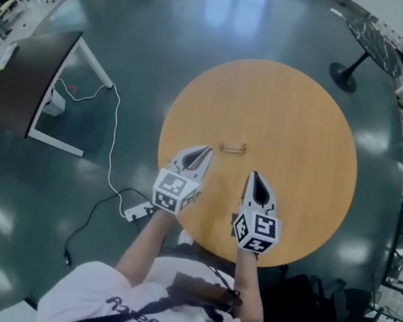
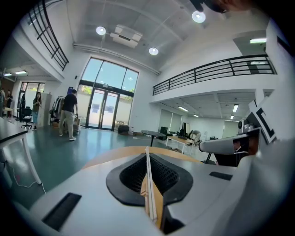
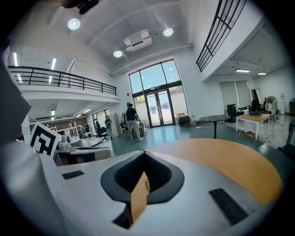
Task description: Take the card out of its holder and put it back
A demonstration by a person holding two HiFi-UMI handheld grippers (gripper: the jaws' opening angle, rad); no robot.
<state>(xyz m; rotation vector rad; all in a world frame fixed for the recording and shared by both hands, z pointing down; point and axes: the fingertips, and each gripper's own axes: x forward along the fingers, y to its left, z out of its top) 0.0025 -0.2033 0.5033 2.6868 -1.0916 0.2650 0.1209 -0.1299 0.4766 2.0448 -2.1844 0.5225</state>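
So the card holder (image 1: pixel 233 148) sits out near the middle of the round wooden table (image 1: pixel 304 135), a little way past my 2 tips and roughly between them. From the head view it's just a small tan sliver, and I honestly can't separate the card from the holder at that size.

My guess on handling: the card is going to be thin, light, fairly stiff and a bit slick, so a flat pinch on whatever edge sticks out of the holder should do it, no hard squeeze needed. The holder looks light too, so I expect it to skate across the tabletop if I pull the card with nothing bracing it. Probably 1 tong pins the holder and the other takes the card.

Tongs right now: left tongs (image 1: pixel 204 152) are pressed together with nothing between the pads, tips over the table just short of the holder. Right tongs (image 1: pixel 253 175) look closed up as well, also empty, hanging over the near part of the table. Neither touches the holder.
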